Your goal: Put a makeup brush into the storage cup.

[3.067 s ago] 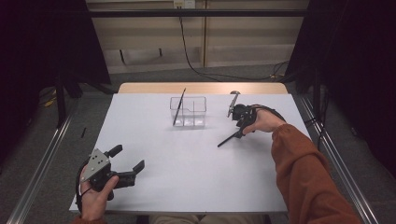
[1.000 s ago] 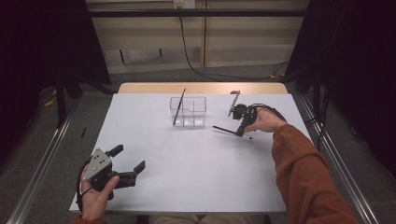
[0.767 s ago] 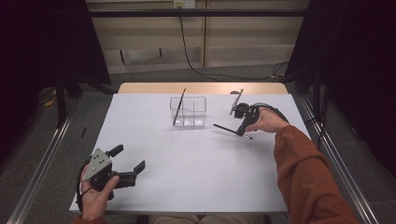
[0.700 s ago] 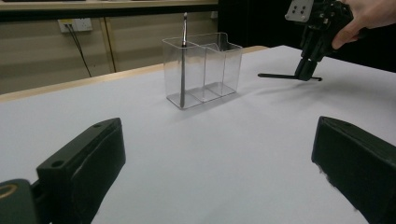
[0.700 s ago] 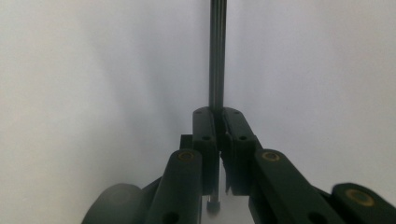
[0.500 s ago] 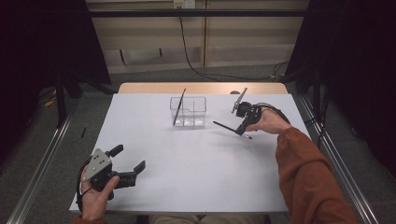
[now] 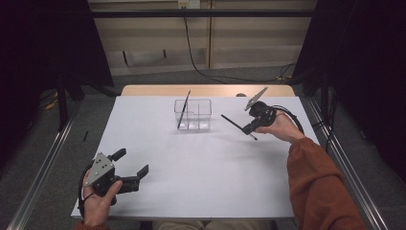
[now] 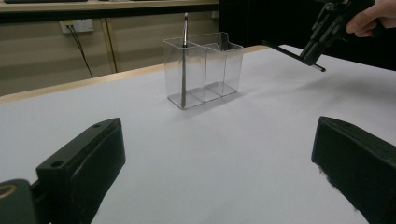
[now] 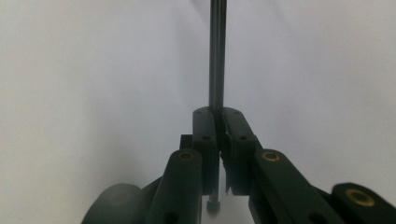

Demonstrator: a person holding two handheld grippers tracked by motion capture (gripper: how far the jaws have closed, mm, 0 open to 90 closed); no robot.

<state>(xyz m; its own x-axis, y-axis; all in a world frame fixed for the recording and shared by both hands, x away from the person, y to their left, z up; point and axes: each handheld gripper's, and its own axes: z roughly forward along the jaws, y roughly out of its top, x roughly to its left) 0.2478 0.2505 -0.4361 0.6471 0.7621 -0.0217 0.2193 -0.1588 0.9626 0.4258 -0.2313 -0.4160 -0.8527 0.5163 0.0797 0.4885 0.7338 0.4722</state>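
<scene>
White paper covered the table (image 7: 201, 191), with beige cabinet panels and a dangling black cable behind it. Near the far edge stood a clear plastic organizer (image 7: 193, 115) split into compartments; a thin dark rod (image 7: 183, 109) leaned upright in its leftmost compartment, its top rising above the rim.

To the right of the organizer, the right gripper (image 7: 248, 128) hung above the paper in a hand with a rust-orange sleeve. Its jaws were clamped tight on a second slim dark stick (image 7: 231, 124), which ran out past the jaws toward the organizer and stayed clear of the table. In the right gripper view that stick (image 9: 217, 51) ran straight up from between the closed pads, its butt end poking out below them.

At the near left corner, the left gripper (image 7: 130, 165) rested low over the paper in the other hand, its jaws spread wide with nothing between them. From the left gripper view, the organizer (image 8: 205, 74) sat well ahead of it.
</scene>
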